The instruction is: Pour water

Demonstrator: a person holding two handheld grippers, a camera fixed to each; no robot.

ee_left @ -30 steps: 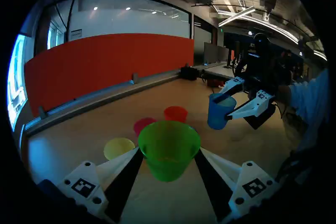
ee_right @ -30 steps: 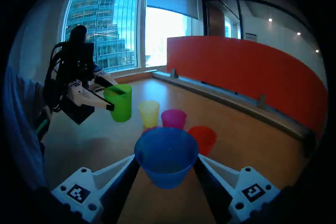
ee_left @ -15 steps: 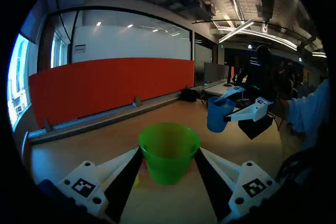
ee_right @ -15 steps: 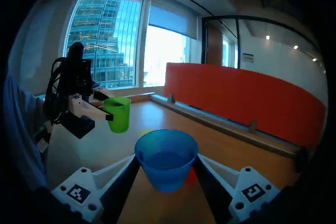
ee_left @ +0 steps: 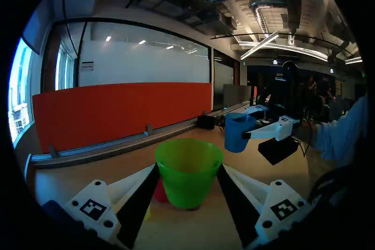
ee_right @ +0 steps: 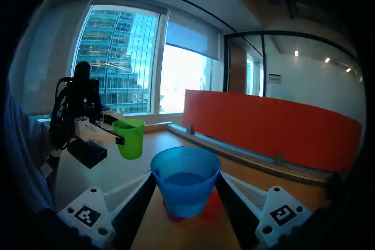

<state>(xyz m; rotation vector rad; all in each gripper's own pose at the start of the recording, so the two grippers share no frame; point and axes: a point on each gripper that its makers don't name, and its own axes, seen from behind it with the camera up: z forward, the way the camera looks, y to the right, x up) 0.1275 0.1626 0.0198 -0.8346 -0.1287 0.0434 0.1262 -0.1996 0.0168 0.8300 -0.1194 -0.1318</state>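
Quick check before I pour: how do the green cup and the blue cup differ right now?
The green cup is clamped in the left gripper; the blue cup is in the right gripper. The blue cup holds water partway up; the green cup's inside is not visible enough to judge. Both are upright, the same tapered shape, and held above the table.

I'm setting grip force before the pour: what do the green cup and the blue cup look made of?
The green cup is probably thin plastic, translucent and smooth; light glows through its wall. The blue cup seems to be the same plastic, translucent and slightly glossy; the water inside shows darker through the wall. Both may flex under a hard squeeze.
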